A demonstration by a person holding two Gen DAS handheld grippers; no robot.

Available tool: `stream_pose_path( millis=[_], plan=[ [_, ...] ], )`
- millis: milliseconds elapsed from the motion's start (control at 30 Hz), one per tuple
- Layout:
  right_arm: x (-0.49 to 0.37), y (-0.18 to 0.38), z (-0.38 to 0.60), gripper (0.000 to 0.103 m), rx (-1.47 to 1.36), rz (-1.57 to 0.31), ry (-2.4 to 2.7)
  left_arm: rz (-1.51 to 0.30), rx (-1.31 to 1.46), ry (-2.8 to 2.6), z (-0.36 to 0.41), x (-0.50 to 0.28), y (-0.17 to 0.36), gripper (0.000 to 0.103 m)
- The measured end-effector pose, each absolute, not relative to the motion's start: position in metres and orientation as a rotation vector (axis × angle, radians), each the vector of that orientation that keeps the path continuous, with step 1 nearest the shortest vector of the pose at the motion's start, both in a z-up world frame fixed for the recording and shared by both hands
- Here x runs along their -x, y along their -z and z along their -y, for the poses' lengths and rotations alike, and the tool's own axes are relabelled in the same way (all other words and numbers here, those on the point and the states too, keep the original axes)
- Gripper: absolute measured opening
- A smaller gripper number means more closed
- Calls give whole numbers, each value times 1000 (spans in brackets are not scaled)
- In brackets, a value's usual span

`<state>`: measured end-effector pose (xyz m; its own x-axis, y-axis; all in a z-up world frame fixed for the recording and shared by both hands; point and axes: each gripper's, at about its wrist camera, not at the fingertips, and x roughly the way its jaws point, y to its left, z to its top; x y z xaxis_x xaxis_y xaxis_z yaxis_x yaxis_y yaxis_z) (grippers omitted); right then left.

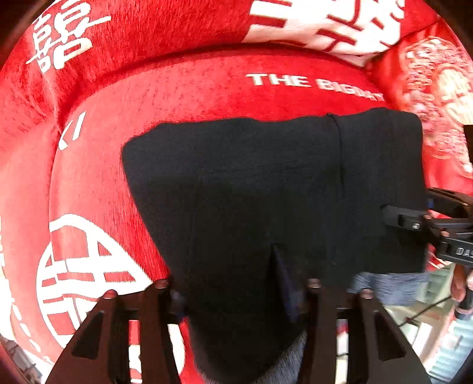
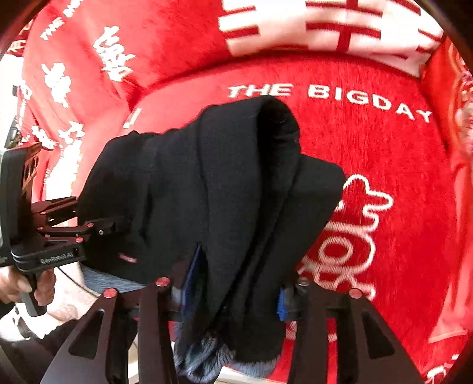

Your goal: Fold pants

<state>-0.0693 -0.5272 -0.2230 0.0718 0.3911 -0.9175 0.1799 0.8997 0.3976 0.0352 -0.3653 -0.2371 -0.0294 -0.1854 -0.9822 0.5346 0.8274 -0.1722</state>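
The black pants (image 1: 266,183) hang as a folded slab above the red seat. My left gripper (image 1: 236,295) is shut on their near edge, and the cloth covers its pads except one blue pad (image 1: 285,283). At the right edge of the left wrist view, my right gripper (image 1: 397,220) bites the pants' side. In the right wrist view the pants (image 2: 236,192) drape in thick folds between the blue pads (image 2: 193,274) of my right gripper (image 2: 236,291), which is shut on them. The left gripper (image 2: 109,229) clamps the cloth's left end there.
Beneath lies a red plush sofa cover (image 1: 103,177) with white characters and the words THE BIGDAY (image 2: 340,97). A red and white cushion (image 2: 325,26) leans at the back. A person's hand (image 2: 38,286) holds the left gripper's handle. Blue-grey fabric (image 2: 204,357) shows under the pants.
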Motion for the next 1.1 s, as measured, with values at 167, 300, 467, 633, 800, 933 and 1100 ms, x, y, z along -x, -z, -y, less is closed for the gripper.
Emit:
stream_pose_path(
  millis=[167, 300, 467, 633, 800, 933, 1100],
  plan=[
    [72, 233, 543, 77, -518, -1516, -134, -1542, -258, 576, 359, -41, 230, 56],
    [92, 182, 563, 78, -444, -1414, 13, -1477, -215, 509, 335, -40, 183, 56],
    [89, 96, 512, 83, -129, -1111, -96, -1412, -236, 600, 338, -12, 146, 56],
    [53, 129, 442, 83, 219, -1161, -486, -1370, -459, 765, 368, 37, 167, 56],
    [25, 196, 461, 83, 178, -1374, -498, -1408, -514, 804, 370, 46, 211, 56],
    [28, 201, 462, 83, 159, -1375, -496, -1386, -532, 827, 376, 53, 204, 56],
    [36, 157, 467, 85, 80, -1407, -372, -1389, -429, 828, 361, 39, 178, 56]
  ],
)
